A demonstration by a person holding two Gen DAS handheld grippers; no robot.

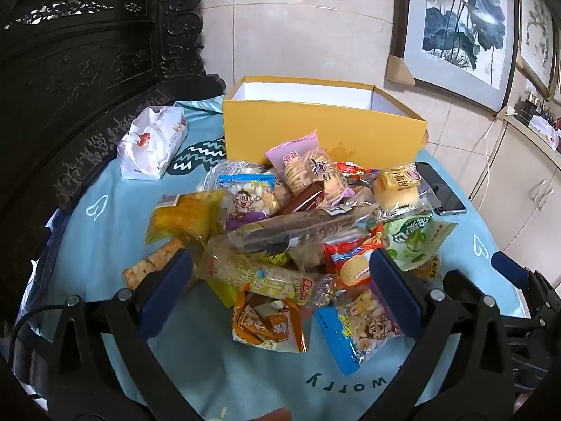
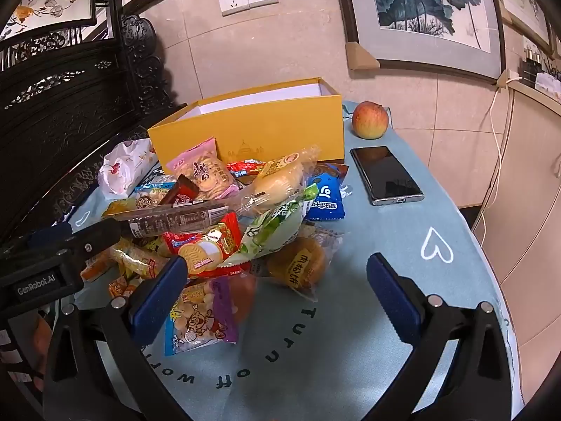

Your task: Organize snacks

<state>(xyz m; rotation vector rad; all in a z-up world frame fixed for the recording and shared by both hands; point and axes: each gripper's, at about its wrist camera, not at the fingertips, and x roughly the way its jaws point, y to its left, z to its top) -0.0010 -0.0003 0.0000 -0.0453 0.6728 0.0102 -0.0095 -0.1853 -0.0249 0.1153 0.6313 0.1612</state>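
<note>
At the top of the frame the yellow box (image 1: 322,129) hides its own floor behind its near wall, many packets low in the snack pile (image 1: 291,231) lie buried under others, and the apple (image 2: 370,120) is a sliver behind the box in the left view.

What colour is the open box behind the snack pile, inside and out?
The box is yellow outside and white inside; the right wrist view shows it best.

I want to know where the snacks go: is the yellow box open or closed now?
Open. The yellow box has no lid on it, and its white inner walls show from above. Its floor is hidden, so whether it is empty I cannot tell.
</note>
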